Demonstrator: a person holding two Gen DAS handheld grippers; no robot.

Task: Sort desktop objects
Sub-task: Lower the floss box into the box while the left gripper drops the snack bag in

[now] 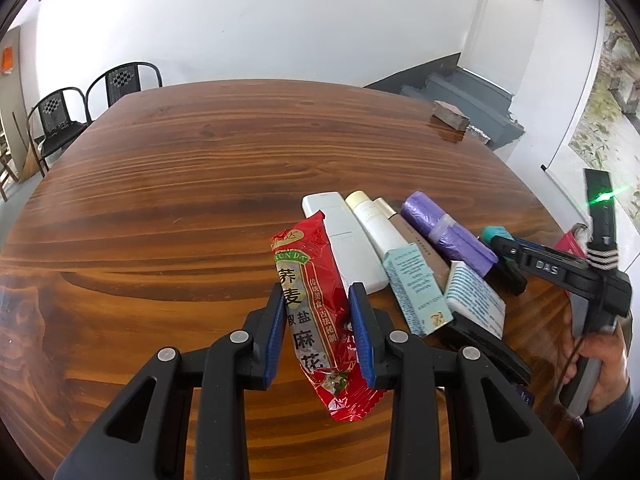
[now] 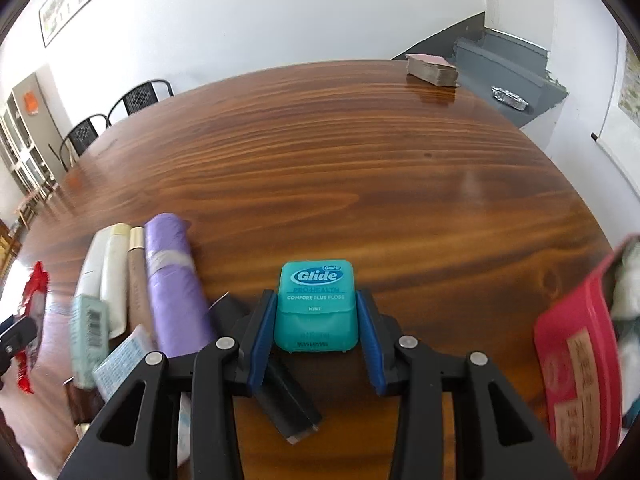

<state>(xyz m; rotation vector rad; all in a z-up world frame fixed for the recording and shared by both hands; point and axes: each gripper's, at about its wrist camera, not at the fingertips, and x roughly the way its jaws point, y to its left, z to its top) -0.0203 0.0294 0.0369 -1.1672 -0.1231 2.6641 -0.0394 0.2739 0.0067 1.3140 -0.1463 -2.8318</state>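
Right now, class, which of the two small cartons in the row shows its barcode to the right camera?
The pale green carton: its barcode faces up. The white-and-blue carton beside it shows only text.

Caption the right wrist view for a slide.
Right gripper clamps a teal floss box above the wooden table, purple bag roll alongside.

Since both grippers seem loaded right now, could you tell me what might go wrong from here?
The crinkly red snack packet hangs long below the left gripper; it may slip or snag the white remote. The teal plastic floss box sits between the right gripper's pads, near the purple bag roll.
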